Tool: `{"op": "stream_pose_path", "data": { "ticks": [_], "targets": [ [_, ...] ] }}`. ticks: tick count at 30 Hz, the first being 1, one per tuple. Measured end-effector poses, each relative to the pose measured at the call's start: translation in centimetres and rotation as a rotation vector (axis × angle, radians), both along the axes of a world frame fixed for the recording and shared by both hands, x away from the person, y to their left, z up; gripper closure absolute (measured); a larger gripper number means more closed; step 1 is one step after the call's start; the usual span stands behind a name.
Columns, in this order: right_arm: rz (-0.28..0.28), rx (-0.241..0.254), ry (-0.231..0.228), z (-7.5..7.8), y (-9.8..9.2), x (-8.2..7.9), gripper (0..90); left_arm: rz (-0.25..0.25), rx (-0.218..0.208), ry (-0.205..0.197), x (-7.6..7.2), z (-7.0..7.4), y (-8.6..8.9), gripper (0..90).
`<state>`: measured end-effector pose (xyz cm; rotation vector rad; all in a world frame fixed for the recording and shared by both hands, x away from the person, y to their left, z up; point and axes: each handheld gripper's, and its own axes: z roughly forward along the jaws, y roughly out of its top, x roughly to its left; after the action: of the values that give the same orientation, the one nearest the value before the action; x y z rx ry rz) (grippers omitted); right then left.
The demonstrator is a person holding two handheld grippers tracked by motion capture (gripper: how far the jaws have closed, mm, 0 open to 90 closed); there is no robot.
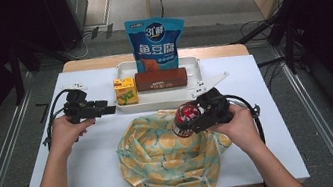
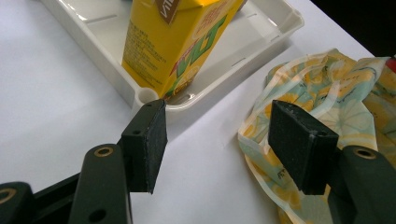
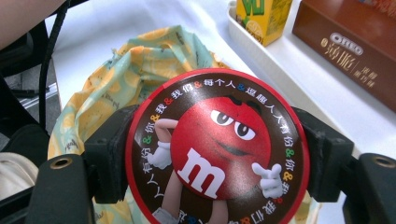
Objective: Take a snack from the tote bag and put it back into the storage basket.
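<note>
Right claw (image 3: 217,154) grips candy tin (image 3: 217,149) above lemon-print bag (image 1: 164,157), probably for bagging. Your left claw (image 2: 224,140) gapes empty beside tray (image 2: 261,42), near bag.

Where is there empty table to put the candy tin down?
The right claw holds the candy tin over the lemon cloth. Bare white table lies left of the cloth and to its right. The tray with juice box, brown box and blue bag is crowded.
</note>
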<state>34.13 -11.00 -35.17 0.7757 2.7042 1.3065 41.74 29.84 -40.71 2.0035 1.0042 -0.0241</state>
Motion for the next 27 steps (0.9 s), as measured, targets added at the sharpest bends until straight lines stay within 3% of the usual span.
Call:
{"op": "stream_pose_path", "data": {
  "ticks": [27],
  "targets": [
    [-0.006,0.006,-0.029,2.0,0.4,2.2,25.7,-0.01,0.004,0.0,-0.1,0.2,0.2,36.9]
  ]
}}
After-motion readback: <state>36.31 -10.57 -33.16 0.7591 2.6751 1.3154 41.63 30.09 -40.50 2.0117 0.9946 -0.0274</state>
